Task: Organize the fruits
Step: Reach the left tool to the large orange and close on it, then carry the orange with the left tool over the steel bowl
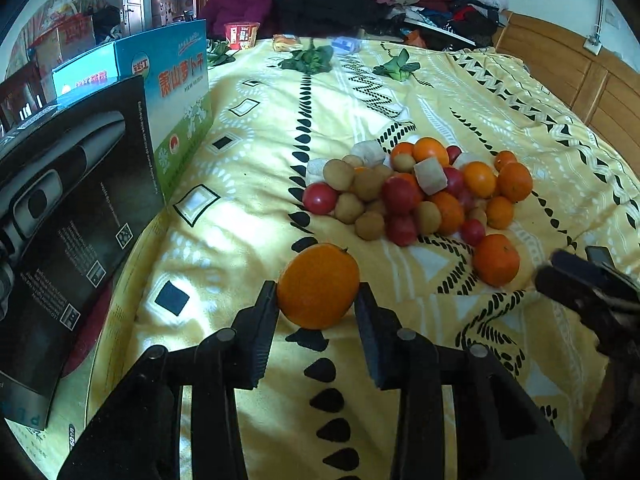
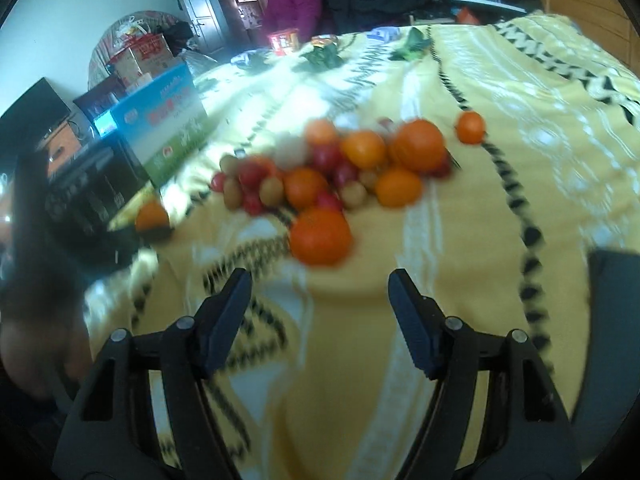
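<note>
the left gripper (image 1: 317, 300) clamps an orange (image 1: 318, 286) at lower centre, while the right gripper (image 2: 320, 300) gapes wide, empty, below the blurred fruit pile (image 2: 332, 168).

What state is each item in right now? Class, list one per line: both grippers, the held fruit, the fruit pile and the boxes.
left gripper: shut on the orange, lifted off the blanket
orange: gripped at both sides
right gripper: open, empty, aimed at the pile
fruit pile: heaped loose on the yellow blanket, unsorted
blue box: standing upright
black box: leaning, tilted
</note>
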The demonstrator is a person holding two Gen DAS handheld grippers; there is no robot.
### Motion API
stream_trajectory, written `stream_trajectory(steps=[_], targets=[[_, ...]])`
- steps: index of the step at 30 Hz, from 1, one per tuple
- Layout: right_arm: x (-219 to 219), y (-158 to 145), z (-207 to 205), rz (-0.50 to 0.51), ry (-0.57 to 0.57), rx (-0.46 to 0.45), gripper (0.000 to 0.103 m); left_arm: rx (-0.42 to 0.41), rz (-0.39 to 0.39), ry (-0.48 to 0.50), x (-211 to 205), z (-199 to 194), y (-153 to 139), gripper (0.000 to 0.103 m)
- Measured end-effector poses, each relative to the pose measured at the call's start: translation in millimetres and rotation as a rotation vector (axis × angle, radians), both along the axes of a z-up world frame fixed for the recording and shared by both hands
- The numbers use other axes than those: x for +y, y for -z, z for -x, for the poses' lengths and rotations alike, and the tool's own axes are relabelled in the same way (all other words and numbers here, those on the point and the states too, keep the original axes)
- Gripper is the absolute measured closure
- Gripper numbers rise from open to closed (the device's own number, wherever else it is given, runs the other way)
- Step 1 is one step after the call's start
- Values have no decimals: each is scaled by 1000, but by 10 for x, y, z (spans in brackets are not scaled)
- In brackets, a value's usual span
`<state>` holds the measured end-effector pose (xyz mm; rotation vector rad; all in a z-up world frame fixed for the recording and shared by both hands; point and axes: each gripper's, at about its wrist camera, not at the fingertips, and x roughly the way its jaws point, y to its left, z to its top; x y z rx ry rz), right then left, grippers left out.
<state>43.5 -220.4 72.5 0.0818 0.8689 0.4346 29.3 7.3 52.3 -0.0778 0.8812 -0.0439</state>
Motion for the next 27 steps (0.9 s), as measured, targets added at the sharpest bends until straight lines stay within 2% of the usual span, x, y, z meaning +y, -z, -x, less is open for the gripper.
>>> stream_trajectory(steps=[3, 7, 9, 10, 12, 14, 20, 27], targets=[[151, 111, -218, 54, -30, 39, 33, 1, 13, 10, 0, -1, -37, 64], [268, 391, -369, 132, -34, 123, 49, 7, 31, 15, 19, -6, -68, 64], [257, 402, -351, 135, -26, 119, 50, 9, 41, 14, 39, -2, -85, 64], [264, 382, -335, 142, -27, 112, 58, 9, 47, 14, 53, 3, -106, 64], [280, 313, -291, 160, -19, 93, 58, -3, 57, 13, 85, 25, -186, 64], [276, 171, -224, 152, -7, 57, 59, -34, 66, 14, 130, 73, -331, 64], [463, -512, -71, 122, -8, -80, 59, -160, 80, -26, 433, 264, -915, 64], [1309, -1302, 28, 66, -155, -213, 59, -290, 67, -220, 1397, 647, -1557, 64]])
